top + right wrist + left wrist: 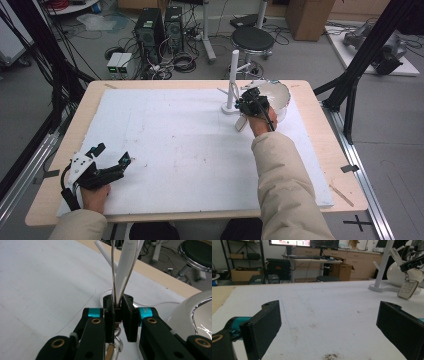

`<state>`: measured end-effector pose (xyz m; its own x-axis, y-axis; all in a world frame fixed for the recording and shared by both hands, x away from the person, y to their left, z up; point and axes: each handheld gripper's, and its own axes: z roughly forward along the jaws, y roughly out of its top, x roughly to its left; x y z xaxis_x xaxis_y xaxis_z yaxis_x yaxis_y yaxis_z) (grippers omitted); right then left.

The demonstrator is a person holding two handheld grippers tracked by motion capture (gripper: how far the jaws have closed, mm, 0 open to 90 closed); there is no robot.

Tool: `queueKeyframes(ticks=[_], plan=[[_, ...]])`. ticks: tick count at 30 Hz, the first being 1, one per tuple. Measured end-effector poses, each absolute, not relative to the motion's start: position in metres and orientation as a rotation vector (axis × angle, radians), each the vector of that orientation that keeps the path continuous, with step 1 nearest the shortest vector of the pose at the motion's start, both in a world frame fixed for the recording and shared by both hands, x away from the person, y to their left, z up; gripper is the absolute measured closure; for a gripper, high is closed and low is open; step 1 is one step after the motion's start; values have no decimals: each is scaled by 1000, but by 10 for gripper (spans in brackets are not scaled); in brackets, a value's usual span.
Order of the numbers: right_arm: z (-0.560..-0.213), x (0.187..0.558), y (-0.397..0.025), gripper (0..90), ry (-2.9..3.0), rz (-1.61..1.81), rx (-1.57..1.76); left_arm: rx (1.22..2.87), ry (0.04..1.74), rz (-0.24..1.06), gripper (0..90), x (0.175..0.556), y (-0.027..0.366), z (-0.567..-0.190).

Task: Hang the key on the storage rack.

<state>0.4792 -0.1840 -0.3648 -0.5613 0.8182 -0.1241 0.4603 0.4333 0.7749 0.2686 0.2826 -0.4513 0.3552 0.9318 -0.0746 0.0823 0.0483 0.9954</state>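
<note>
Holding item one, my right gripper (pixel 117 312) is clamped on a thin key ring (pixel 120 277) beside the white peg stand (pixel 231 82) at the table's far right; its loop rises long-axis upward past a peg, and the key fob (pixel 407 289) hangs straight down beneath, apparently clear of the white mat (pixel 175 145). Item two, my left gripper (pixel 107 160), rests near-left, jaws wide apart, empty.
</note>
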Motion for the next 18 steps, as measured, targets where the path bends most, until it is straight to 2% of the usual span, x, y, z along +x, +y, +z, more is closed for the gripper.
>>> queueKeyframes(ticks=[8,10,13,18], plan=[[-365,480,-184,807,2208,975,1071,1363,1013,855,63,269,283,-451],[-365,479,-185,774,2218,994,1071,1363,1012,855,62,269,283,-451],[-364,479,-186,584,2238,1054,1061,1367,1010,857,63,268,283,-451],[-358,476,-194,185,2291,1331,1073,1366,1011,859,63,268,283,-451]])
